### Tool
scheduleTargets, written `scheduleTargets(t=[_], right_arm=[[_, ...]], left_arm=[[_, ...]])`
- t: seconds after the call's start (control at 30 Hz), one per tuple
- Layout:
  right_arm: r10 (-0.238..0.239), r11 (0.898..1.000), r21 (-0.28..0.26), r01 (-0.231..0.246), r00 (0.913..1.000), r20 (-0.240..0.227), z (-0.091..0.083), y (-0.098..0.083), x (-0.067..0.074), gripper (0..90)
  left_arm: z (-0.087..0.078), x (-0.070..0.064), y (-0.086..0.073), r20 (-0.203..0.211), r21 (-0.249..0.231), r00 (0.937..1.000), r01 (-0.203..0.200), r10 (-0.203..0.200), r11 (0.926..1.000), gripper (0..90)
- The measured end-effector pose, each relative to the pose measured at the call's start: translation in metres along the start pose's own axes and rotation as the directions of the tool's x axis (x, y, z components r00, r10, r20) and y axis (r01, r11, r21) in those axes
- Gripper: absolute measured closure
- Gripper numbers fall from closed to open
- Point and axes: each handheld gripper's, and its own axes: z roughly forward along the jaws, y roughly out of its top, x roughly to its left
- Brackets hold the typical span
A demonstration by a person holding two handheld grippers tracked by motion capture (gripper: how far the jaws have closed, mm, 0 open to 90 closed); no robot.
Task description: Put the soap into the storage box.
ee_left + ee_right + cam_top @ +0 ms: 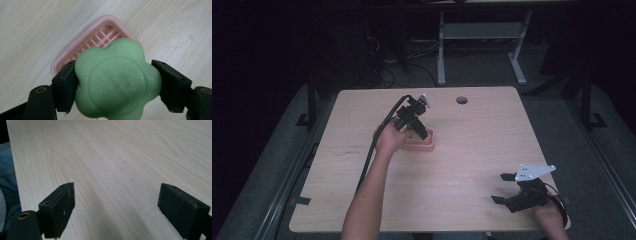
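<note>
One light wooden bench (472,150) carries the work, with a single round grommet hole (461,100) near its far edge. On it sits one pink soap dish (82,43), a rounded rectangle with a slatted grid floor, placed a little left of the middle of the bench. There is one bar of green soap (116,80), flower-shaped with raised lettering stamped in a round centre panel.

Two hand-held grippers are in use. The left hand-held gripper (414,125) is clamped on the soap: in the left gripper view its two black jaws press against opposite sides of the bar, which hangs over the near part of the dish. Whether the soap touches the dish cannot be told. In the high view this gripper tilts down onto the dish, its cable trailing back along the forearm.

The right hand-held gripper (504,189) sits well apart, at the near right corner of the bench. Its jaws stand wide apart, holding nothing, with bare wood between them.
</note>
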Motion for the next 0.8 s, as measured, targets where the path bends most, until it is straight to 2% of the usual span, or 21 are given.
scheduleTargets(t=[0.27,0.47,0.8], right_arm=[[-0.004,1.000,-0.001,0.004,1.0000,-0.001,0.000,0.000,0.000,13.8],[-0.004,1.000,-0.002,0.004,1.0000,-0.002,0.000,0.000,0.000,13.8],[-0.004,1.000,-0.003,0.004,1.0000,-0.003,0.000,0.000,0.000,13.8]], left_arm=[[0.011,0.003,0.003,-0.007,0.022,0.9999,0.008,-0.008,0.9997,26.4],[0.021,0.008,0.004,-0.005,0.036,0.9994,0.035,-0.035,0.9987,26.4],[0.037,0.012,0.006,-0.003,0.058,0.9984,0.056,-0.056,0.9968,26.4]])
